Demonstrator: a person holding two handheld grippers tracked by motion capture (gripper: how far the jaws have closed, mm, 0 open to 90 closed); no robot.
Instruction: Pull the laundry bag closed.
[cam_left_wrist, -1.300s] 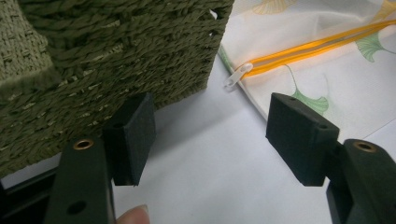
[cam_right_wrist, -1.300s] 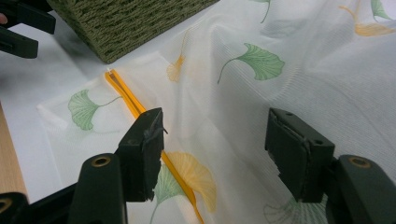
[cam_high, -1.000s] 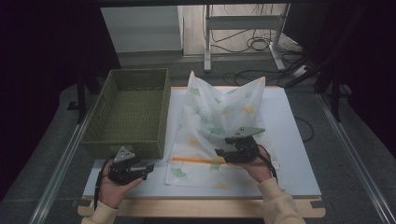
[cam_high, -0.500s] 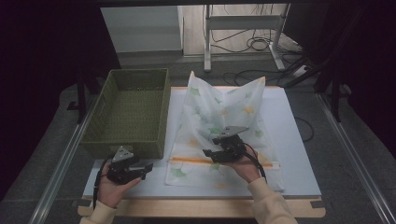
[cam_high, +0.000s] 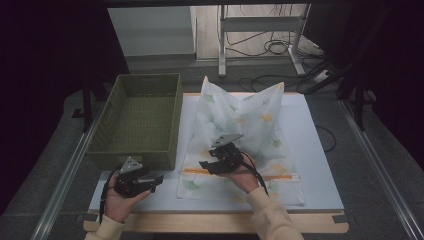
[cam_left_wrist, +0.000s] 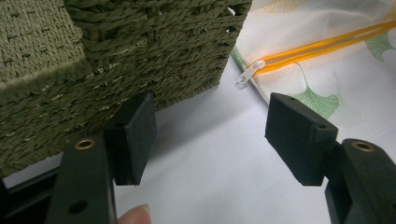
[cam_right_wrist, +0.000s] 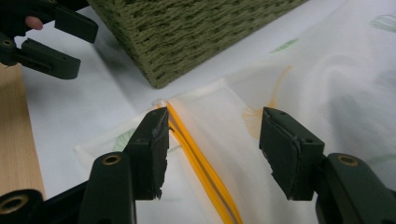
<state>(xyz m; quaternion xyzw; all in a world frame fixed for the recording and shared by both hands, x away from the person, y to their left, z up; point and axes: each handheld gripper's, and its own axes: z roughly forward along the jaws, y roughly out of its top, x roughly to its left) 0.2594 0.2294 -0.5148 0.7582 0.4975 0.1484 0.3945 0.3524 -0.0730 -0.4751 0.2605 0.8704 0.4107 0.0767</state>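
White translucent fabric bag printed with green and yellow ginkgo leaves lies on the pale sheet that covers the table, its far part heaped up in two peaks and its near part spread flat, with an orange zipper running across that flat part. In the high view the right gripper hangs low over the zipper's left stretch, close to the bag's left edge. In the right gripper view the orange zipper runs up between the two black jaws, just beside the left pad and clearly apart from the right one; the jaws stand wide but have just been closing, and neither pad presses on the cloth. The left gripper sits on the near left of the sheet, just in front of the near right corner of the green woven basket, with its jaws wide and nothing between them but bare sheet. In the left gripper view the white zipper pull lies at the bag's edge beyond the jaws, near the basket's corner. No brand, label or readable writing shows on the bag, the basket or the grippers.
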